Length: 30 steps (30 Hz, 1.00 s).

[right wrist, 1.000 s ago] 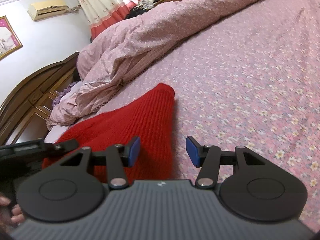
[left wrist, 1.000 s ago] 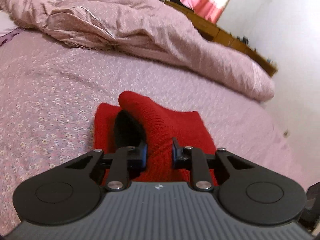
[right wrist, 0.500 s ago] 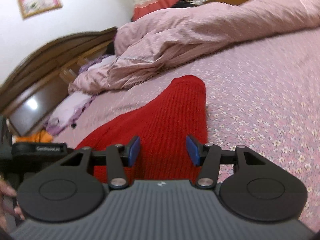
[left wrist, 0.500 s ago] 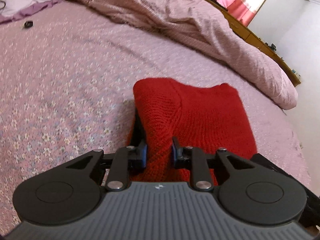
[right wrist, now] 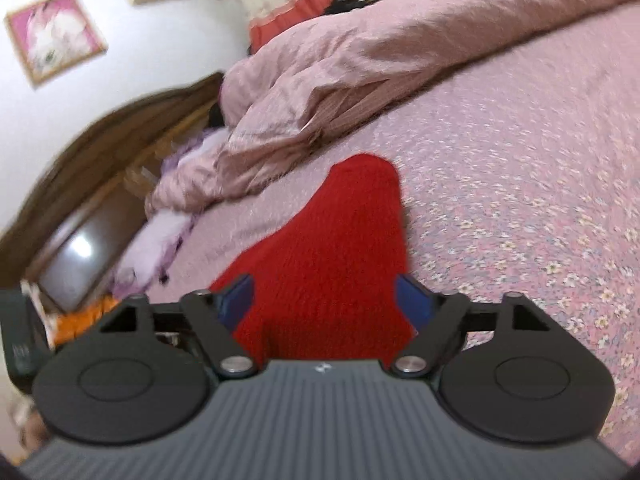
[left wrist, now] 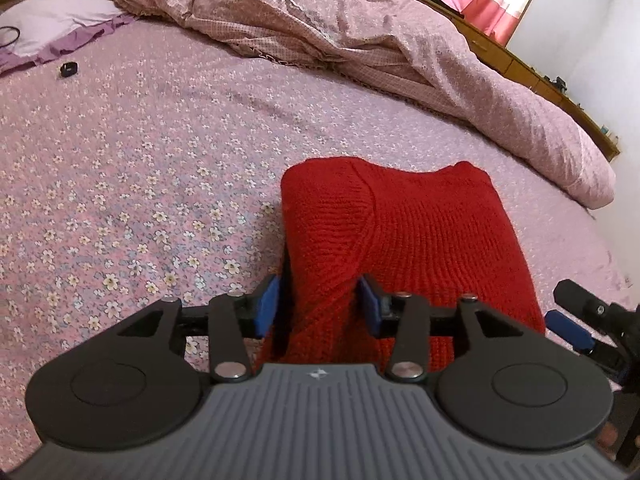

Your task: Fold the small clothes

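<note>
The folded red knit (left wrist: 412,236) lies on the bed (left wrist: 132,168), at 6 o'clock from the duvet (left wrist: 360,36). Left tongs (left wrist: 318,308) and right tongs (right wrist: 326,302) have just been opening; each straddles a knit edge, pads clear.

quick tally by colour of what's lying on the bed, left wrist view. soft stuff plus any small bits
Red: 1, folded knit garment
Pink: 1, bunched quilt
Pale lilac: 1, pillow
Black: 1, small object on the floral bedsheet; too small to identify
Total: 4
</note>
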Motion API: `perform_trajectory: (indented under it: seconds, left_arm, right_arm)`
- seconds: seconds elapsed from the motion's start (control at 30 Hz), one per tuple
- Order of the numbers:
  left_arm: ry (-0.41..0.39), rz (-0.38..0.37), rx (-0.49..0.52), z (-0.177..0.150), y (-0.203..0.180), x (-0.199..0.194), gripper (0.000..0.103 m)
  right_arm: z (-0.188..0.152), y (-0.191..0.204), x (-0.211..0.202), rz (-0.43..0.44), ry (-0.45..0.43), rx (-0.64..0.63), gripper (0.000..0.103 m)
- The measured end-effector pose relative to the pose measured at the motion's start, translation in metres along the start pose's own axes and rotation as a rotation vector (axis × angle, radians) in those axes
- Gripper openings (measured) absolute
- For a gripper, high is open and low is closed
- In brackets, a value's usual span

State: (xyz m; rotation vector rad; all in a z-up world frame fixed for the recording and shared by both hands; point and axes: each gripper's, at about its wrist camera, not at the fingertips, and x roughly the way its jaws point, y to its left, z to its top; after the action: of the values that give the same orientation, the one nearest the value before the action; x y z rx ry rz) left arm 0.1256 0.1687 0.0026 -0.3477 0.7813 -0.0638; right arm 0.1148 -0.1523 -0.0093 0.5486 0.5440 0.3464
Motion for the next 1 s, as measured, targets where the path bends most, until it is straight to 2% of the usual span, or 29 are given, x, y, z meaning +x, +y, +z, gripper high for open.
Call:
perform_trajectory:
  seconds: [0.1,0.23,0.47,0.6,0.77,0.8,0.97,1.0]
  left_arm:
    - [0.0,0.013,0.013,0.0,-0.002,0.001,0.051]
    - [0.001,0.028,0.026,0.0,-0.004,0.003,0.054]
    - [0.004,0.051,0.045,0.001,-0.004,0.004,0.058]
    - [0.005,0.056,0.049,0.0,-0.004,0.007,0.059]
    - [0.008,0.06,0.039,-0.001,-0.001,0.009,0.059]
    - [0.007,0.061,0.037,-0.001,0.0,0.009,0.059]
    - [-0.004,0.06,0.049,-0.002,-0.003,0.008,0.059]
    - [-0.007,0.058,0.054,-0.002,-0.005,0.007,0.059]
  right_arm:
    - [0.008,-0.013,0.005,-0.008,0.05,0.019,0.081]
    - [0.012,-0.032,0.017,0.029,0.119,0.07,0.081]
    - [0.007,-0.049,0.045,0.172,0.229,0.194,0.085]
    - [0.003,-0.044,0.058,0.191,0.247,0.163,0.091]
    - [-0.004,-0.044,0.074,0.218,0.279,0.185,0.092]
    - [-0.003,-0.043,0.075,0.221,0.285,0.186,0.091]
    - [0.005,-0.036,0.063,0.238,0.237,0.214,0.065]
    - [0.007,-0.034,0.06,0.248,0.223,0.219,0.063]
